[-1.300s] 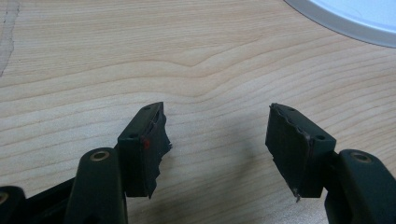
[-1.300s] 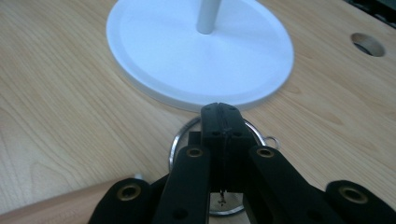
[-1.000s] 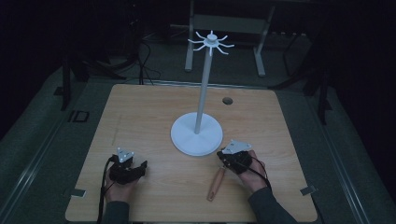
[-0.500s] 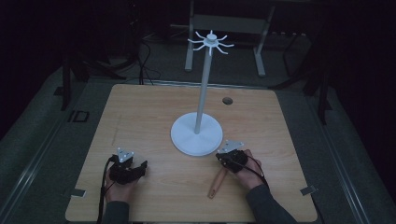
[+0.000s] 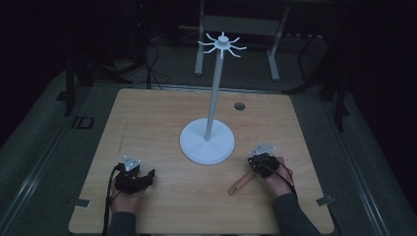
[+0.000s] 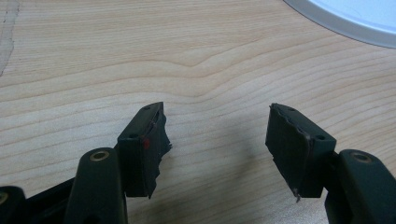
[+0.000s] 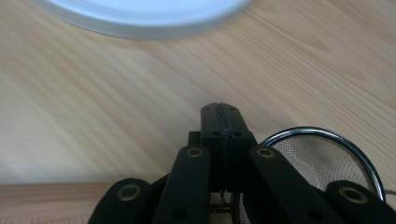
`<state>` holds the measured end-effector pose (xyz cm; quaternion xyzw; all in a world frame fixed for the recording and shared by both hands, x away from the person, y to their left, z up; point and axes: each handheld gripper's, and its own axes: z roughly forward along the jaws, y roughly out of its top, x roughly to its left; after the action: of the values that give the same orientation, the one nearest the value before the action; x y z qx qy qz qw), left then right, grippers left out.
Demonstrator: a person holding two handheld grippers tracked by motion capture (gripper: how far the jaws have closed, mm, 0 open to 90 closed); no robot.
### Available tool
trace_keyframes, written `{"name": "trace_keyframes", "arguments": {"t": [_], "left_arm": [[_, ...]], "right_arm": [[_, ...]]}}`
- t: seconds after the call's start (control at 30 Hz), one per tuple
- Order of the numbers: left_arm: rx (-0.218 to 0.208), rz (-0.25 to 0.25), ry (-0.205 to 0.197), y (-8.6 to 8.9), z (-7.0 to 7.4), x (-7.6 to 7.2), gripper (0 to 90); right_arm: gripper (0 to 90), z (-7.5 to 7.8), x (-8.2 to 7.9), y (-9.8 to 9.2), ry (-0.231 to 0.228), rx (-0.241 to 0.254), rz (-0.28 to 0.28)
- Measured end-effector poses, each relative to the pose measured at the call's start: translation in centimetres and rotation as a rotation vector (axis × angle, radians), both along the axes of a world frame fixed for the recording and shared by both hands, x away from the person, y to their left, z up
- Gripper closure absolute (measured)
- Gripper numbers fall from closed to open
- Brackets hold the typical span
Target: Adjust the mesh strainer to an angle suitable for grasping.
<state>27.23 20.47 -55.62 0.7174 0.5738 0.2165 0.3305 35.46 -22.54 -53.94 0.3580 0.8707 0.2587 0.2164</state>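
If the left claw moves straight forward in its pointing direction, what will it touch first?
Probably the white base of the stand: the left claw is open over bare table, and the base edge lies ahead, slightly to one side.

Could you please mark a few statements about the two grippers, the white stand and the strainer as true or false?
1. The left gripper has its fingers spread apart over bare wood. True.
2. The right gripper is wide open. False: its fingers are pressed together.
3. The small metal mesh strainer with a wooden handle hangs from the white stand's hooks. False: it is down by the right gripper.
4. The tall white hook-topped stand stands upright on the light wooden table. True.
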Motion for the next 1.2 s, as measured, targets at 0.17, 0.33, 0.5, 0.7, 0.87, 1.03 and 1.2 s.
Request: {"name": "trace_keyframes", "arguments": {"t": [0.17,0.33,0.5,0.7,0.87,1.03,1.2], "left_arm": [[-0.001,0.001,-0.001,0.0,0.0,0.0,38.0],[0.0,0.0,-0.001,0.0,0.0,0.0,38.0],[0.001,0.0,0.0,-0.1,0.0,0.0,38.0],[0.0,0.0,0.0,-0.1,0.0,0.0,38.0],[0.0,-0.001,0.0,-0.1,0.0,0.0,38.0],[0.0,0.0,0.0,-0.1,0.0,0.0,38.0],[0.0,0.0,0.001,-0.1,0.0,0.0,38.0]], "right_arm": [[89.9,0.2,0.3,-2.7,0.003,-0.01,-0.089],[89.9,0.5,0.2,-4.5,0.01,-0.007,-0.125],[76.7,1.6,-0.8,-5.6,-0.003,0.04,-0.046],[56.7,2.5,-1.5,-5.5,0.021,0.079,0.049],[44.3,2.5,-1.6,-5.6,0.063,0.097,0.124],[33.4,1.9,-1.5,-5.6,0.12,0.061,0.166],[29.1,1.1,-1.4,-5.2,0.156,0.026,0.184]]}}
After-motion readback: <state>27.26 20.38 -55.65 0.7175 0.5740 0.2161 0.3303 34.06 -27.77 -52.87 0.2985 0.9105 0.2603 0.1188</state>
